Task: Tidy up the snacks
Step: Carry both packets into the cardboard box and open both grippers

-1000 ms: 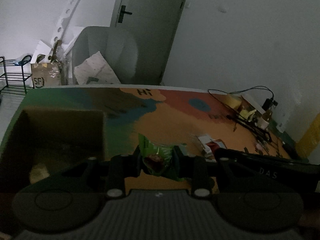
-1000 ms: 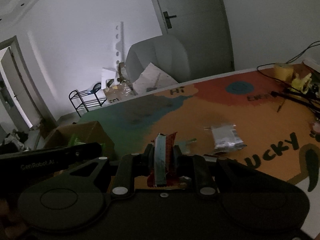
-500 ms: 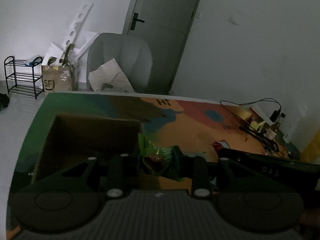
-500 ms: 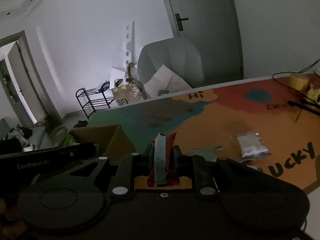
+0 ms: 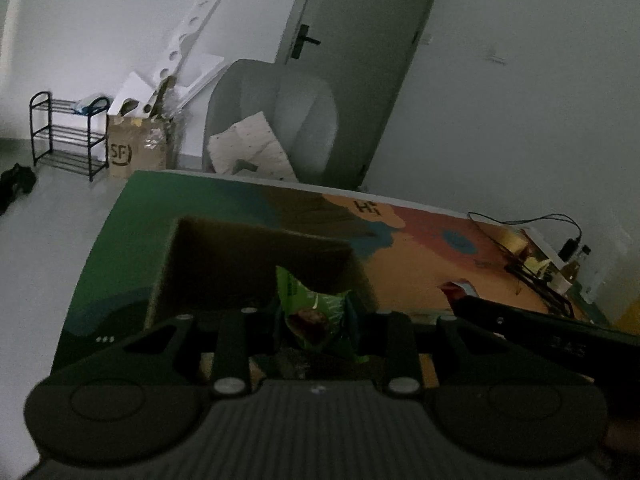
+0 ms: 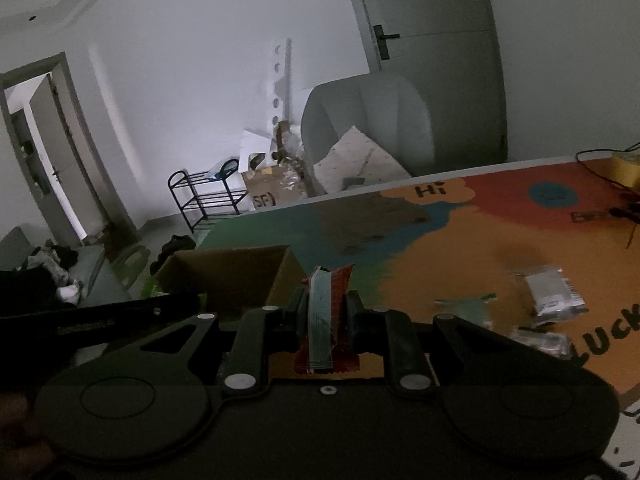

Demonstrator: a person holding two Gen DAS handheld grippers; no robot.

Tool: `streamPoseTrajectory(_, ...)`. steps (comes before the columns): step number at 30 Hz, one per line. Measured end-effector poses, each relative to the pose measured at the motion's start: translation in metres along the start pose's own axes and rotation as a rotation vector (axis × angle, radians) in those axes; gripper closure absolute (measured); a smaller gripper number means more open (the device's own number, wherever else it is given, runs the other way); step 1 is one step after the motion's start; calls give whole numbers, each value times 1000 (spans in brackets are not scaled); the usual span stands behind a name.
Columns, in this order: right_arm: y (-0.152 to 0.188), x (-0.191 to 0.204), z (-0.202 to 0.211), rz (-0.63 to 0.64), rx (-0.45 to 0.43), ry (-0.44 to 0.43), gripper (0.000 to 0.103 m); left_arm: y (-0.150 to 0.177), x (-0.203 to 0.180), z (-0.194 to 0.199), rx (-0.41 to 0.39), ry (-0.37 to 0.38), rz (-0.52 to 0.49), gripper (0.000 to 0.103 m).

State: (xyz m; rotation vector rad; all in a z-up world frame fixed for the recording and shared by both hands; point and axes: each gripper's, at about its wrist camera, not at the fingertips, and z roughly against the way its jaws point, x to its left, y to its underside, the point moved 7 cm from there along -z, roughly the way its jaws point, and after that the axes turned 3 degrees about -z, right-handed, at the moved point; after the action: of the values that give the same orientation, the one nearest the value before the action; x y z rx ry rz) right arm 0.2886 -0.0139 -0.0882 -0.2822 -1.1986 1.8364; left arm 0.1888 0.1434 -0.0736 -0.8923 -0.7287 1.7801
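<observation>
Left wrist view: the left gripper (image 5: pixel 316 320), lower centre of frame, is clenched on a crinkled green foil snack packet (image 5: pixel 316 312) w/ a dark red picture on its face; packet stands upright between the jaws. Compared w/ the frame one second ago, the open brown cardboard box (image 5: pixel 256 264) has slid from far left of frame to centre, so it now sits directly behind the packet. The multicoloured printed table mat (image 5: pixel 420 264) fills mid-right of frame. The right gripper's black body (image 5: pixel 540 328) crosses the lower right. Judgement: the left hand has swung toward the box & the green packet is about lined up for a drop; release not yet done.

Right wrist view: the right gripper (image 6: pixel 326 312), lower centre, is clamped tight on a flat red snack packet w/ a pale blue stripe (image 6: pixel 322 312), held on edge. Since the earlier frames the box (image 6: pixel 228 276) has grown & shifted from far left toward centre-left; its near corner now lies just left of the packet. A silver foil sachet (image 6: pixel 554 294) & a small green-tipped wrapper (image 6: pixel 466 304) remain loose on the mat at right, blurred. Judgement: both hands are approaching the box together, w/ at least two more snacks left to collect afterwards.
</observation>
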Motion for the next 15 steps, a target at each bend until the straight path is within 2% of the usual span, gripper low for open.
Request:
streamPoseTrajectory(5, 0, 12, -6, 13, 8, -9, 84, 1, 14, -4, 8, -10, 23, 71)
streamPoseTrajectory(9, -2, 22, -9, 26, 9, -23, 84, 1, 21, -1, 5, -11, 43, 55)
streamPoseTrajectory(15, -7, 42, -18, 49, 11, -57, 84, -3, 34, 9, -24, -33, 57, 53)
